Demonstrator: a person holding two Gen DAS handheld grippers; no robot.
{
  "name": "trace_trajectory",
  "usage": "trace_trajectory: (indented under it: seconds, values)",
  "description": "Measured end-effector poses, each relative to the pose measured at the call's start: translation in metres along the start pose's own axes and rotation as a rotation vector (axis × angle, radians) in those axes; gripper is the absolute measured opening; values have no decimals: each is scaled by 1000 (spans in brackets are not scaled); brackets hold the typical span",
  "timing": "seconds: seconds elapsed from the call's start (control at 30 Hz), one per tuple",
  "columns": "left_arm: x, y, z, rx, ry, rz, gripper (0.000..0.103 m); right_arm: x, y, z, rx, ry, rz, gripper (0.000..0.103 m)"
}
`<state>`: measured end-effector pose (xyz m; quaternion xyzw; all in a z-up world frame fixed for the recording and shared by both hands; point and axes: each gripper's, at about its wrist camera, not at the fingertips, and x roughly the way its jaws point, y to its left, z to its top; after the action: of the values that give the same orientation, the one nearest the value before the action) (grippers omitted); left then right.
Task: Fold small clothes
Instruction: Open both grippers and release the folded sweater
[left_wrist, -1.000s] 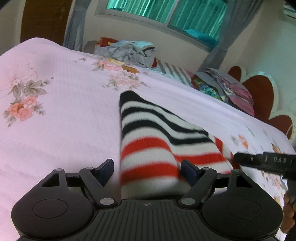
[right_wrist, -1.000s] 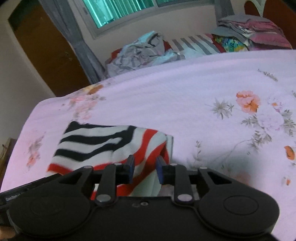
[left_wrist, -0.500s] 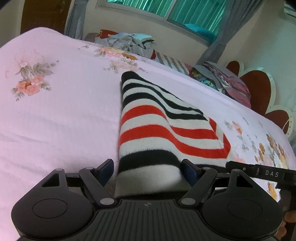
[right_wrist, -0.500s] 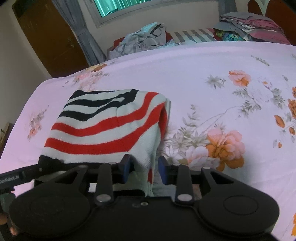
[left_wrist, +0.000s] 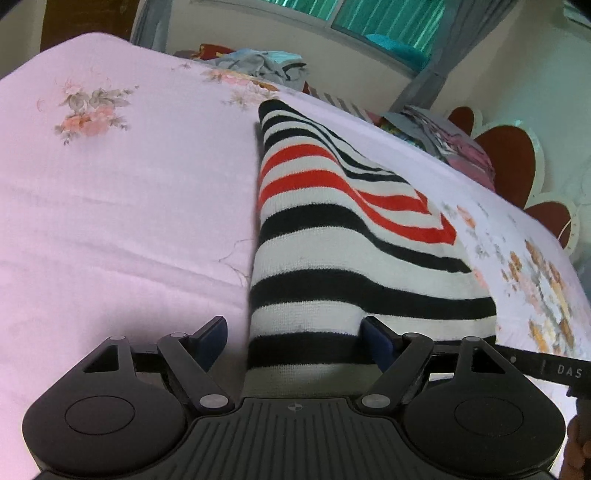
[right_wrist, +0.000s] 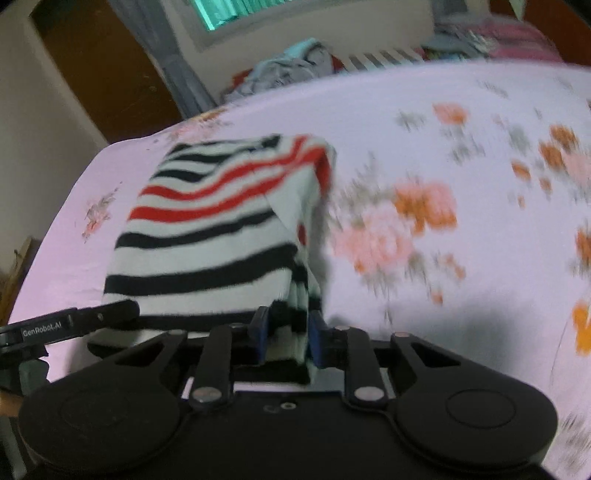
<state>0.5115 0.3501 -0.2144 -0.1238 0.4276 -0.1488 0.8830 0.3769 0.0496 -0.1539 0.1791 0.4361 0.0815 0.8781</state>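
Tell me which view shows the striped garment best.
The left wrist view: the garment is sharp there, its black, white and red stripes clear. The right wrist view shows it blurred, one edge pinched in the right claw.

Left gripper (left_wrist: 295, 338) jaws spread wide; right gripper (right_wrist: 284, 334) jaws pinched close together.

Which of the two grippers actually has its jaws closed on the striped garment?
The right gripper: its jaws pinch the striped garment edge. The left gripper stands wide open around the cloth.
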Motion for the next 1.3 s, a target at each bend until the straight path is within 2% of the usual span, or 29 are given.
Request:
trace_trajectory:
  seconds: [0.13,0.23,0.33,0.43,0.53,0.67,0.77,0.83,0.9,0.97,1.1,1.23,1.3]
  values:
    - [-1,-2,1,8,6,6,79,6,3,-6,-13,10,-18,18]
    - [-1,-3,1,17,1,17,79,13,-2,-6,31,28,-20,20]
    - [-2,-6,4,30,-1,27,79,13,9,-9,-46,25,-60,20]
    - [-4,-10,6,46,0,34,79,14,12,-7,-48,34,-82,21]
    - [-5,-14,7,60,2,46,79,17,13,-6,-66,36,-103,27]
    - [-7,-21,7,59,15,75,99,16,14,-4,-68,39,-109,29]
    - [-7,-26,6,65,31,75,103,13,16,-3,-78,33,-124,37]
    - [-6,-30,5,61,56,108,103,11,15,-3,-79,30,-132,44]
    - [-4,-34,3,60,86,142,103,8,14,-3,-76,29,-141,58]
    - [-5,-38,2,49,103,179,103,4,12,-4,-72,25,-142,62]
    - [-14,-45,-3,35,81,239,103,-6,11,-4,-69,11,-138,64]
    - [-30,-62,-10,114,8,330,103,-17,15,-5,-97,-7,-131,67]
    - [-35,-67,-12,137,3,348,103,-22,18,-6,-111,-18,-130,68]
